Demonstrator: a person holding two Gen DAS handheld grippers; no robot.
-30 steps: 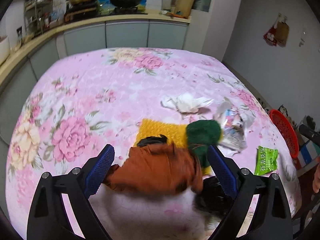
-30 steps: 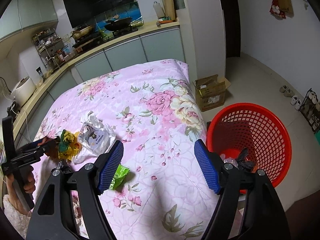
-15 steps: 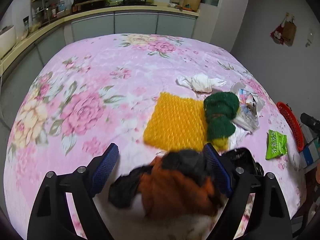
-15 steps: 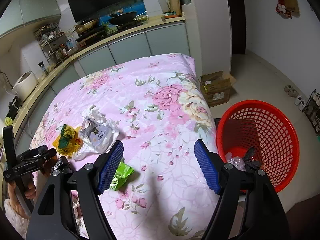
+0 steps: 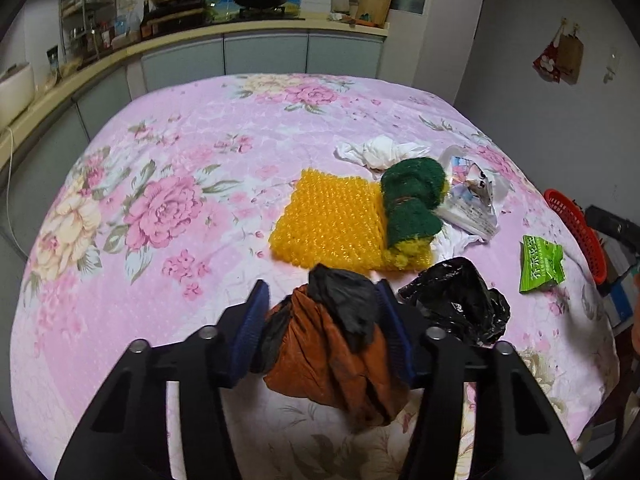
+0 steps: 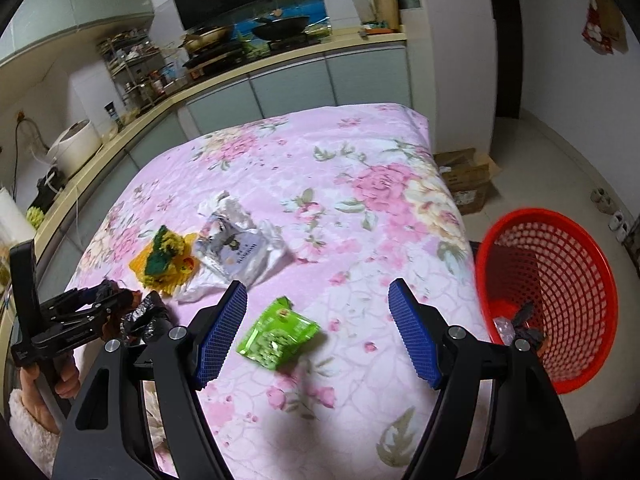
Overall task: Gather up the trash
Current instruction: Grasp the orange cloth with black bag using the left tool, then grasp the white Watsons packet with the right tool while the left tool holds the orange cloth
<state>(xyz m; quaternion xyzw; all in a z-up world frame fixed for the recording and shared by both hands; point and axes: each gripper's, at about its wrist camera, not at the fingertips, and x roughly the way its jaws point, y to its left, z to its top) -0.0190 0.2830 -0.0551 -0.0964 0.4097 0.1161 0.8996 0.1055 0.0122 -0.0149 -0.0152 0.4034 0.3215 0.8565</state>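
My left gripper (image 5: 322, 292) is near the front edge of the pink floral table (image 5: 168, 264). Its jaws are closing, and a crumpled orange and black wrapper (image 5: 332, 348) sits between the blue pads, touching both. A black plastic bag (image 5: 460, 304) lies just right of it. My right gripper (image 6: 318, 286) hangs open and empty over the table, with a green snack packet (image 6: 278, 338) lying just below and left of its middle. The red mesh basket (image 6: 580, 264) stands on the floor to the right, with some trash in its bottom.
A yellow mesh pad (image 5: 328, 224), a green scourer (image 5: 412, 200), a white tissue (image 5: 380, 150) and a silver packet (image 5: 468, 196) lie mid-table. A cardboard box (image 6: 468, 176) sits on the floor past the table. A kitchen counter (image 5: 260, 26) runs behind.
The left jaws have narrowed from wide open until both pads touch the orange and black wrapper. The right gripper has drifted over the table, so the green packet now lies between its fingers.
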